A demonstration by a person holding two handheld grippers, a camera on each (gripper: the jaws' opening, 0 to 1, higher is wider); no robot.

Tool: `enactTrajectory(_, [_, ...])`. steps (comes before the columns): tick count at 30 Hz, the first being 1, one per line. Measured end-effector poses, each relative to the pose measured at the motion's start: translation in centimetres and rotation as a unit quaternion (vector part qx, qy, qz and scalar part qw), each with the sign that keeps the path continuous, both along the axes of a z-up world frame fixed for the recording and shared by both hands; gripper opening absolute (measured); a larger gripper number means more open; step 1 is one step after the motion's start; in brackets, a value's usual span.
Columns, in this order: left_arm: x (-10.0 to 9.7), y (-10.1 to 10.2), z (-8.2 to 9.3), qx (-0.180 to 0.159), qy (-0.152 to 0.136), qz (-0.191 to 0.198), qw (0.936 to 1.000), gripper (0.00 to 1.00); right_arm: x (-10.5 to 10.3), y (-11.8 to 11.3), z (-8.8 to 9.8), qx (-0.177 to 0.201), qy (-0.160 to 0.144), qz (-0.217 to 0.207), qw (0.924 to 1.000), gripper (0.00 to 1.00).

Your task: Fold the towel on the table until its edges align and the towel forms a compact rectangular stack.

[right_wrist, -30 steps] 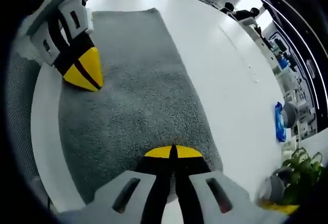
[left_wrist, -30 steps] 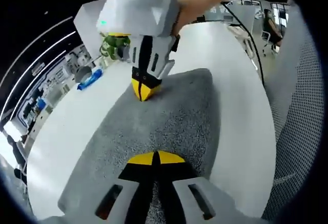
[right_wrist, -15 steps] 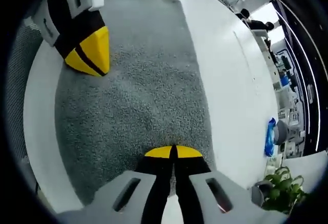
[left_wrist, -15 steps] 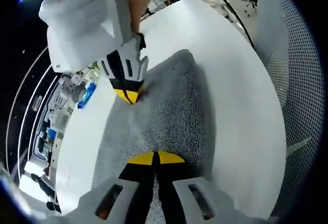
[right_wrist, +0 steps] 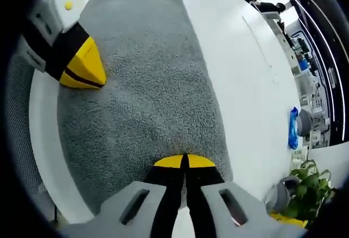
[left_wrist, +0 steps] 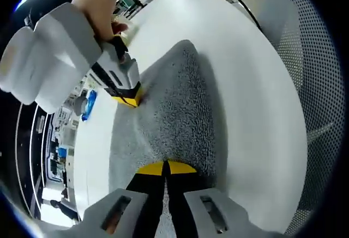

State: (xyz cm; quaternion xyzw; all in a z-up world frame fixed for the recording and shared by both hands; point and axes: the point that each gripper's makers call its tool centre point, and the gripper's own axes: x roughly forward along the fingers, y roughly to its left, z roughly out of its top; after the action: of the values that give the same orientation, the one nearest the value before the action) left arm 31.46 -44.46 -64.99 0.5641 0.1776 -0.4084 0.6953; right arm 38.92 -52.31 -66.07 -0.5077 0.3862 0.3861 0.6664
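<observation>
A grey towel (left_wrist: 177, 107) lies spread on the white table (left_wrist: 256, 80), with its long side running away from me. My left gripper (left_wrist: 165, 167) is shut on the towel's near edge, and the cloth bunches up to its yellow tips. In the left gripper view my right gripper (left_wrist: 127, 98), held by a hand, is pinched on the towel's left edge. In the right gripper view the towel (right_wrist: 147, 69) stretches ahead and my right gripper (right_wrist: 184, 162) is shut on its near edge. There my left gripper (right_wrist: 83, 72) bites the left side of the towel.
A mesh chair back (left_wrist: 322, 47) stands beyond the table's right edge. A blue object (right_wrist: 293, 129) and a potted plant (right_wrist: 308, 183) sit at the table's far side. Office desks and a seated person (right_wrist: 262, 6) are in the background.
Both cameras have tilted. In the left gripper view the right gripper now shows further left and lower on the towel's edge. Both grippers stay shut on the towel.
</observation>
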Motion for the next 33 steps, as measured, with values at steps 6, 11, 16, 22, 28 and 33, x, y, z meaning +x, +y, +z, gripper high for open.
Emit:
enactTrajectory(6, [0.1, 0.4, -0.1, 0.014, 0.001, 0.003, 0.9999, 0.0, -0.6, -0.3, 0.0, 0.013, 0.018, -0.02, 0.9995, 0.0])
enactTrajectory(11, [0.1, 0.7, -0.1, 0.016, 0.003, 0.009, 0.9998, 0.0, -1.3, -0.5, 0.0, 0.018, 0.024, -0.025, 0.9992, 0.0])
enactTrajectory(16, [0.2, 1.0, -0.2, 0.015, 0.006, 0.013, 0.9998, 0.0, -1.9, -0.6, -0.1, 0.02, 0.032, -0.034, 0.9987, 0.0])
enactTrajectory(22, [0.3, 1.2, -0.2, 0.012, 0.007, 0.017, 0.9998, 0.01, -2.5, -0.7, -0.1, 0.017, 0.038, -0.037, 0.9985, 0.0])
enactTrajectory(28, [0.3, 1.3, -0.1, 0.009, 0.009, 0.02, 0.9997, 0.01, -3.1, -0.9, 0.0, 0.008, 0.044, -0.042, 0.9981, 0.0])
enactTrajectory(33, [0.3, 1.4, -0.1, 0.008, 0.009, 0.022, 0.9997, 0.01, -4.0, -1.1, -0.1, -0.028, 0.043, -0.051, 0.9974, 0.0])
